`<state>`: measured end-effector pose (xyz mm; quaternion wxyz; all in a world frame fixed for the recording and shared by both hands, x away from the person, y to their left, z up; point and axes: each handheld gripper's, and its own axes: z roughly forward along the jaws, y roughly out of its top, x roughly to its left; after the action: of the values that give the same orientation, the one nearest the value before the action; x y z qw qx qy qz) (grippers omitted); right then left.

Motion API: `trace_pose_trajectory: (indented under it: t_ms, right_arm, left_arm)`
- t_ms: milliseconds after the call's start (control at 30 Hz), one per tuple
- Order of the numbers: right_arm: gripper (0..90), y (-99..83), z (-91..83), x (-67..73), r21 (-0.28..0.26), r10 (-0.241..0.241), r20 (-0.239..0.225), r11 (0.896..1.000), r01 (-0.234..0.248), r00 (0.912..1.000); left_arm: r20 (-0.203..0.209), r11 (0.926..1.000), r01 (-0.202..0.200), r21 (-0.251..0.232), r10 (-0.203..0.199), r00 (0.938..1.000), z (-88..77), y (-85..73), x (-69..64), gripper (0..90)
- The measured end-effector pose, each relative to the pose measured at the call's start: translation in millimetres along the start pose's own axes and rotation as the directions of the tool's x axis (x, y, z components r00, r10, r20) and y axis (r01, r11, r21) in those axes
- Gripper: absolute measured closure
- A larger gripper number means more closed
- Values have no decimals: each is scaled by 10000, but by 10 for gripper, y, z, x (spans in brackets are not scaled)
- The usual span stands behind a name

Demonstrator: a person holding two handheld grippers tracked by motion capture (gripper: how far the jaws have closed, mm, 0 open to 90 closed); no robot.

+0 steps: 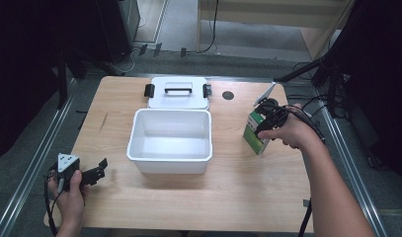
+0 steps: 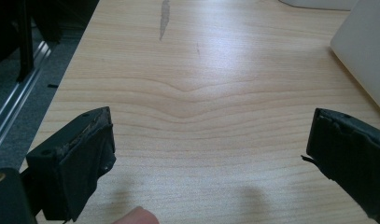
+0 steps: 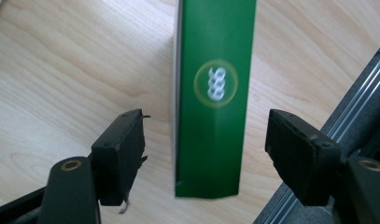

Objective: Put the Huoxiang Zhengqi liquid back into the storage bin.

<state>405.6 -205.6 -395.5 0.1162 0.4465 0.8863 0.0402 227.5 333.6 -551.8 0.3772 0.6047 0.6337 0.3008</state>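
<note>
A wooden desk seen from above. Near its right edge a small green and white carton stands upright. The right gripper is set around it from the side. In the right gripper view the carton's narrow green face rises between the two black jaws, with a clear gap of bare wood on each side, so the pads are not yet pressing and nothing is held. At the middle of the desk sits an open white bin, empty inside, with its white lid lying flat just behind it toward the far edge. The left gripper rests idle over the near left corner, jaws spread wide above bare wood.

The likely risk is a poor grip. The carton is tall and narrow and stands close to the right edge; if one jaw meets it before the other, it could tip or slide off the desk. A hold on the smooth faces that is too light could let it slip when lifted toward the bin.
</note>
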Motion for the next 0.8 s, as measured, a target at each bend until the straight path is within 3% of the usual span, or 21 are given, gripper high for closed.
trace_pose_trajectory:
  t_ms: [100, 267, 500, 633, 800]
  right_arm:
    - [339, 68, 17, -47, -147, 99, -244, 9998, -103, 9997]
    - [377, 133, 54, -69, 47, 116, -715, 9999, -113, 9974]
    - [438, 209, 74, -91, 215, 283, -973, 9994, -264, 9948]
    - [492, 258, 99, -114, 349, 669, -1263, 9974, -630, 9897]
    - [535, 286, 144, -113, 484, 748, -1225, 9964, -693, 9896]
  left_arm:
    - [19, 10000, 19, -5, -19, 10000, 0, 0, 2, 18]
    - [32, 10000, 8, 2, -8, 10000, 1, 2, 3, 18]
    - [26, 10000, -6, -3, 6, 10000, 1, 2, 2, 18]
    - [32, 10000, -7, -5, 7, 10000, 0, 2, 2, 18]
    - [42, 10000, 3, -9, -3, 10000, 1, 2, 2, 18]
